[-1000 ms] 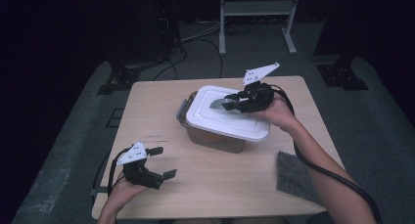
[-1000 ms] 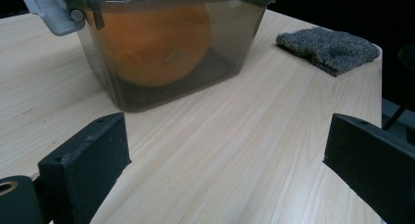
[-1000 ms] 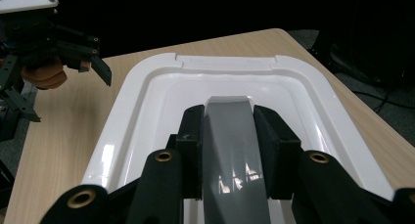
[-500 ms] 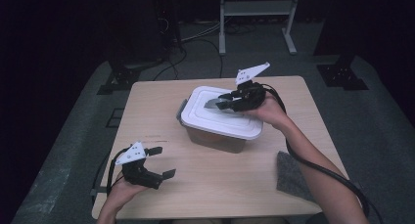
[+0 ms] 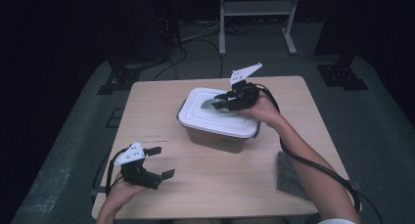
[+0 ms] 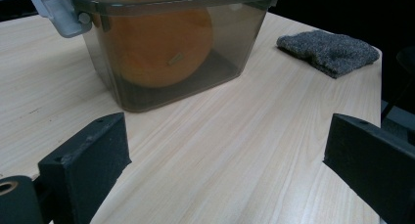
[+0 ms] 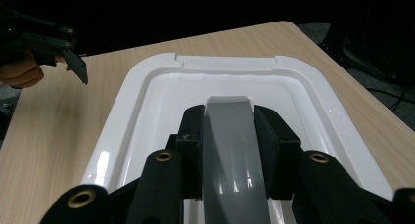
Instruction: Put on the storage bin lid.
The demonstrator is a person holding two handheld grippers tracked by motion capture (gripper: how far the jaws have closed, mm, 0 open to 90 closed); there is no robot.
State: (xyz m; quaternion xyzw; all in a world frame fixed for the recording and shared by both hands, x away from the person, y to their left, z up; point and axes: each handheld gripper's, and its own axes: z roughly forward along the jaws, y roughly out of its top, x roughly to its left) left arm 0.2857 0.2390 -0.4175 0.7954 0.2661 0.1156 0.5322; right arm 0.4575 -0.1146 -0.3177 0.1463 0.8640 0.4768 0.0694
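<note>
In the high view, the right gripper (image 5: 221, 104) is clamping the grey handle (image 5: 213, 103) on the white lid (image 5: 215, 117) of a plastic box (image 5: 218, 138), which is sitting near the middle of the table (image 5: 161, 111), slightly toward the far side. The box's long axis is running from near right to far left, and the handle is pointing toward far left along the lid. The box's contents are hidden under the lid here. The left gripper (image 5: 157, 162) is resting low at the near left corner, jaws spread wide and holding nothing. A grey cloth (image 5: 291, 174) is lying at the near right edge.

In the left gripper view, the box's lid is being cut off by the top edge — only its murky wall (image 6: 195, 48), a grey latch (image 6: 56, 11) and a blurred orange round thing (image 6: 156, 43) inside are showing.

In the right gripper view, the jaws are pressing both sides of the handle (image 7: 235, 150) — its near end is hidden behind the gripper's body.
</note>
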